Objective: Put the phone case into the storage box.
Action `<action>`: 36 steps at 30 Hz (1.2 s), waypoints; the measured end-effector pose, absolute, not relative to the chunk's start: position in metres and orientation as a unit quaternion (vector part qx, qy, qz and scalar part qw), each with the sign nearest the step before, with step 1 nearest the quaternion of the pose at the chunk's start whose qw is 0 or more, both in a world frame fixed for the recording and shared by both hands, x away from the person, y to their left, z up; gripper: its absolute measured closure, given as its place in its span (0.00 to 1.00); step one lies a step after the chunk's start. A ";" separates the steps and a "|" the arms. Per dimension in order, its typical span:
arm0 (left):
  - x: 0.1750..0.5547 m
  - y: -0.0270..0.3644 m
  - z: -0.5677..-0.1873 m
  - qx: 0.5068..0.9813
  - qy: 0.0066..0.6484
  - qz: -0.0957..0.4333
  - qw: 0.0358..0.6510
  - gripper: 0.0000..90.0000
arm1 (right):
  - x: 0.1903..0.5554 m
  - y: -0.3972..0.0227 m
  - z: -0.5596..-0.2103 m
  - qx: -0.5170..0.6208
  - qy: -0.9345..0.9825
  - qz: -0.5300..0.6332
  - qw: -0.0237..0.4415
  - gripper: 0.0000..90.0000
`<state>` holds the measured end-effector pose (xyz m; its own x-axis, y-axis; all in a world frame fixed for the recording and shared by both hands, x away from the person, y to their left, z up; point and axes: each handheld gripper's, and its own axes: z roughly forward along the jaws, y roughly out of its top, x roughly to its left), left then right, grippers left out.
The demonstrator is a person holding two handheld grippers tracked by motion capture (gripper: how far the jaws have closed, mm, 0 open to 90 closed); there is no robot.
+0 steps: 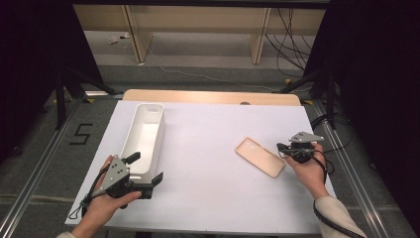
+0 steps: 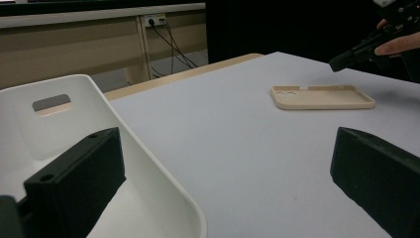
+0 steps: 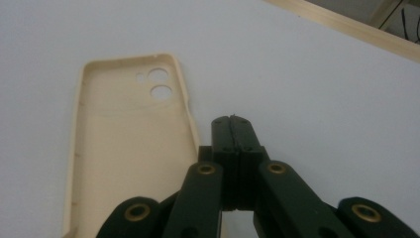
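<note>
1. Right now the right tongs (image 3: 233, 121) are clenched tight, their jaws pressed together with nothing between them, tips just beside the long edge of the beige, soft-looking phone case (image 3: 131, 144).
2. That phone case lies flat and hollow side up on the white-covered desk (image 1: 208, 163), on its right half, camera holes at the end away from the person.
3. Meanwhile the left tongs (image 1: 146, 171) stand released, jaws wide apart and empty, at the near end of the long white plastic tray (image 1: 143, 134).
4. One left jaw sits inside the tray, the other over bare desk.
5. Tray and case lie well apart.
</note>
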<state>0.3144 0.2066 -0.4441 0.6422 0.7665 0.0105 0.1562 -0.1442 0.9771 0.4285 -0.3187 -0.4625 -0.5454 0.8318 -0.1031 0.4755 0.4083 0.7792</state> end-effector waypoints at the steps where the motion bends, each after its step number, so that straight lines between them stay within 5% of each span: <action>1: 0.315 0.206 -0.445 0.705 0.322 0.270 0.571 0.00 | 0.430 -0.320 -0.464 0.411 0.805 0.353 0.243 1.00; 36: 0.314 0.207 -0.444 0.706 0.324 0.270 0.569 0.00 | 0.431 -0.327 -0.479 0.430 0.833 0.280 0.207 1.00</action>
<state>0.3142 0.2067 -0.4440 0.6446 0.7644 0.0117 0.1507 -0.1420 0.9783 0.4308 -0.3267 -0.4788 -0.5434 0.8329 -0.1045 0.6010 0.4730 0.6442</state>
